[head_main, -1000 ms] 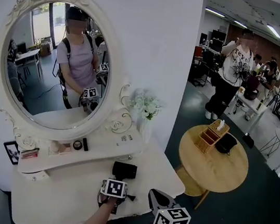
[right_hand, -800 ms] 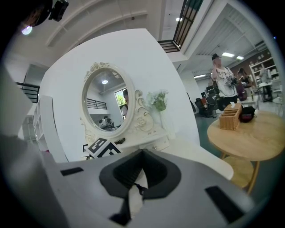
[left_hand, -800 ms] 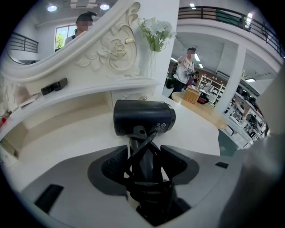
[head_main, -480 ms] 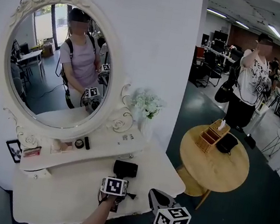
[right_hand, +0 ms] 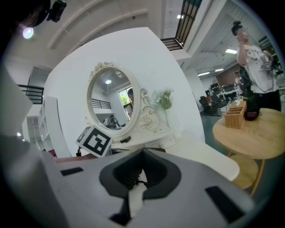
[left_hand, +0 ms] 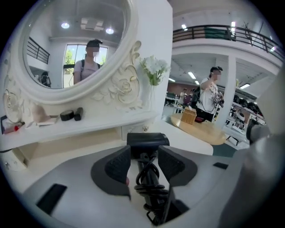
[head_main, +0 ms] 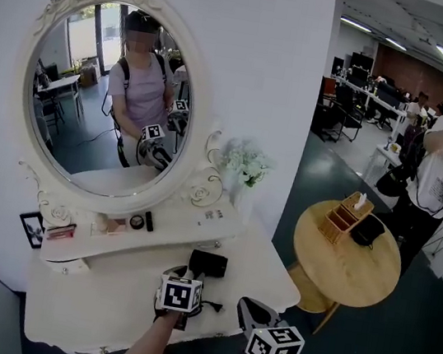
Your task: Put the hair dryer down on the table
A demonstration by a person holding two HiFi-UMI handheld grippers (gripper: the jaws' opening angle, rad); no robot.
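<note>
A rigid, lightish, slick hair dryer (head_main: 208,263) lies on the desk (head_main: 101,305); its cord-wrapped handle (left_hand: 149,178) looks the best hold. The left hand-held gripper (left_hand: 144,152) is spread astride it, jaws just narrowing; the right hand-held gripper (right_hand: 142,154) is pressed together.

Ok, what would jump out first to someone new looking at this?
The big oval mirror at the left, with a person's reflection in it. Below it, the black hair dryer lies on the white table. To the right stands a round wooden table with a person beside it.
</note>
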